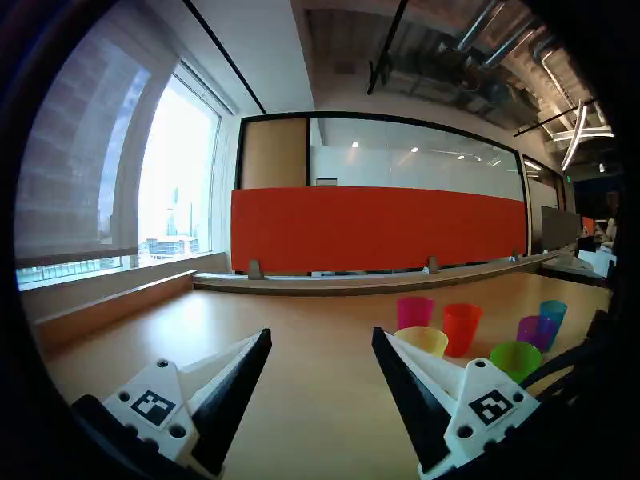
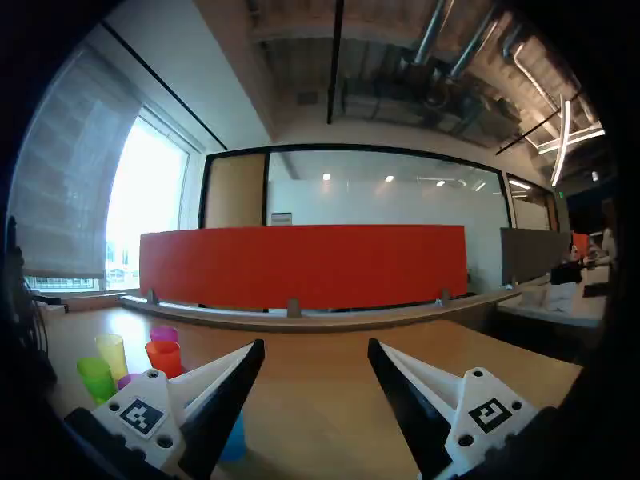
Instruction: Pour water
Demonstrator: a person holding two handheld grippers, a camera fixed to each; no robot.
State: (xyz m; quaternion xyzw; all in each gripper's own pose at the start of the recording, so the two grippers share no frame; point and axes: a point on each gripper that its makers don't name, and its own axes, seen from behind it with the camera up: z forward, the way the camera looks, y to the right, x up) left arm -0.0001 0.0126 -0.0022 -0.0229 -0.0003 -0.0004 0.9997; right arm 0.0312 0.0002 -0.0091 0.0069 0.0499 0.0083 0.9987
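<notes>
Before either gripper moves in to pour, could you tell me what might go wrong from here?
1. The yellow cup stands close in front of the orange cup, so the open left tongs might knock a neighbour while grasping one.
2. The blue cup is partly hidden behind a finger of the open right tongs and could be bumped.
3. I cannot tell which cup holds water; a tip may spill onto the table.

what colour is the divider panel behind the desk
The divider panel is orange-red, clearest in the left gripper view.
</notes>
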